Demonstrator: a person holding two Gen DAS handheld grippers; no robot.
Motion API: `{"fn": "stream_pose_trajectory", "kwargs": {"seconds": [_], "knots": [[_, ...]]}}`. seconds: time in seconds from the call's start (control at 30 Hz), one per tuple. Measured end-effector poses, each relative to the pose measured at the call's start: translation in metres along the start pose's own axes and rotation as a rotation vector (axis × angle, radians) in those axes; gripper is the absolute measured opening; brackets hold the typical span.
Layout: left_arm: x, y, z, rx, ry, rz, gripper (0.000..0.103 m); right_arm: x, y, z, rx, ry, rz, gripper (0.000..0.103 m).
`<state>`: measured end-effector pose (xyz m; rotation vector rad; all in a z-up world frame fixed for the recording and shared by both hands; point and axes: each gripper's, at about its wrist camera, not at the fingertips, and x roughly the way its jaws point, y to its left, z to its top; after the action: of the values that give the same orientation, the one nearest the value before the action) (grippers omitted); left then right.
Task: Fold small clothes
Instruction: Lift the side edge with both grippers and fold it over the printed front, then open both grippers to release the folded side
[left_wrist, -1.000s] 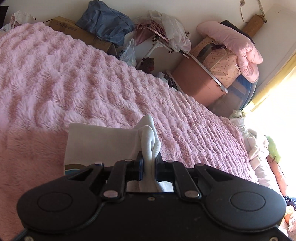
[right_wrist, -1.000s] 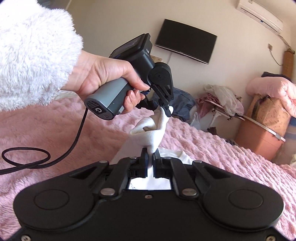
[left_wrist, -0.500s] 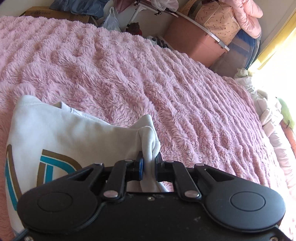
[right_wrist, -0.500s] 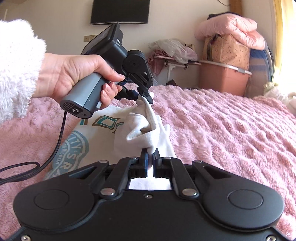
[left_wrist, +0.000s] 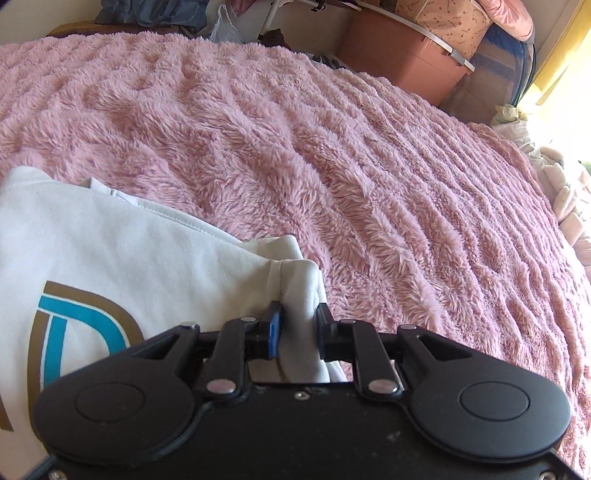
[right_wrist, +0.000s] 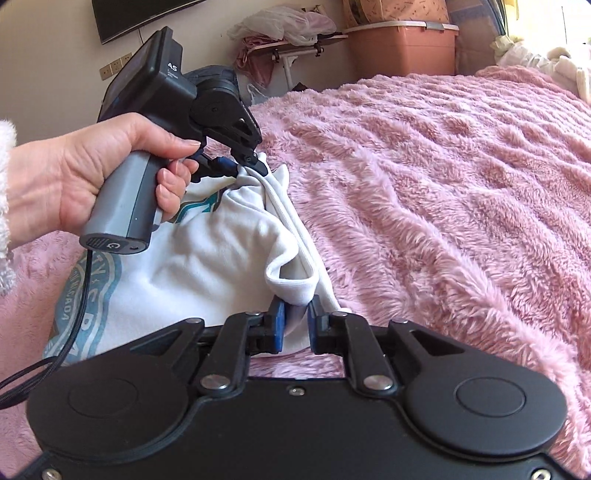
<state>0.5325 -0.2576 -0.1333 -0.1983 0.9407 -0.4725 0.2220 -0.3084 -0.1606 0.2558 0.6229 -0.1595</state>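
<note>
Garment: the white cotton garment with a teal and brown print (right_wrist: 177, 266) lies on the fluffy pink bed blanket (right_wrist: 443, 184), one side lifted and partly brought over the printed body.
Left gripper: the black left gripper (right_wrist: 245, 168) is clamped on a bunched white edge at the far end of the fold; its own view shows the cloth squeezed between the blue-padded fingers (left_wrist: 274, 328).
Right gripper: the black right gripper (right_wrist: 295, 321) is pinched together on the near end of the same edge.
Risk, slipping: each grip holds only a thick bunch of hem, so I judge that an uneven pull may draw the cloth out of one claw and the fold would fall open.
Risk, crooked fold: the edge between the two grips hangs loose and wrinkled; if it is laid down without tension, the crease will probably be crooked.
Risk, blanket: the long pile may drag the lower layer, and the low fingers may catch it.
Containers: a pink-brown plastic storage box with a lid (right_wrist: 402, 48) stands beyond the bed; its contents cannot be seen.
</note>
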Motion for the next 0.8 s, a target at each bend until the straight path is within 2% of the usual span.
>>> {"fn": "stream_pose_trajectory", "kwargs": {"seconds": [0.07,0.17,0.23,0.33,0.43,0.57,0.63,0.73,0.8], "knots": [[-0.007,0.002,-0.001,-0.034,-0.023,-0.043,0.029,0.000,0.002,-0.001,-0.013,0.006,-0.008,0.012],[-0.032,0.005,0.003,-0.063,-0.071,-0.122,0.031,0.000,0.007,-0.002,-0.052,0.019,-0.019,0.015],[-0.062,0.005,0.003,0.006,-0.121,-0.121,0.033,-0.006,0.006,0.001,-0.059,0.022,-0.033,0.022],[-0.118,0.014,-0.015,0.125,-0.204,-0.099,0.037,-0.022,0.000,0.009,-0.062,-0.008,-0.048,0.025],[-0.179,0.038,-0.056,0.187,-0.242,-0.084,0.039,-0.035,-0.012,0.018,-0.022,-0.036,0.008,0.025],[-0.231,0.074,-0.123,0.198,-0.230,-0.028,0.041,-0.030,-0.020,0.031,-0.013,-0.034,0.114,0.025],[-0.242,0.087,-0.158,0.197,-0.205,0.007,0.041,-0.023,-0.018,0.034,-0.040,-0.042,0.138,0.026],[-0.242,0.094,-0.199,0.221,-0.168,0.035,0.042,-0.009,-0.017,0.035,-0.076,-0.002,0.153,0.026],[-0.236,0.094,-0.214,0.240,-0.150,0.058,0.042,-0.001,-0.017,0.034,-0.075,0.026,0.185,0.027]]}}
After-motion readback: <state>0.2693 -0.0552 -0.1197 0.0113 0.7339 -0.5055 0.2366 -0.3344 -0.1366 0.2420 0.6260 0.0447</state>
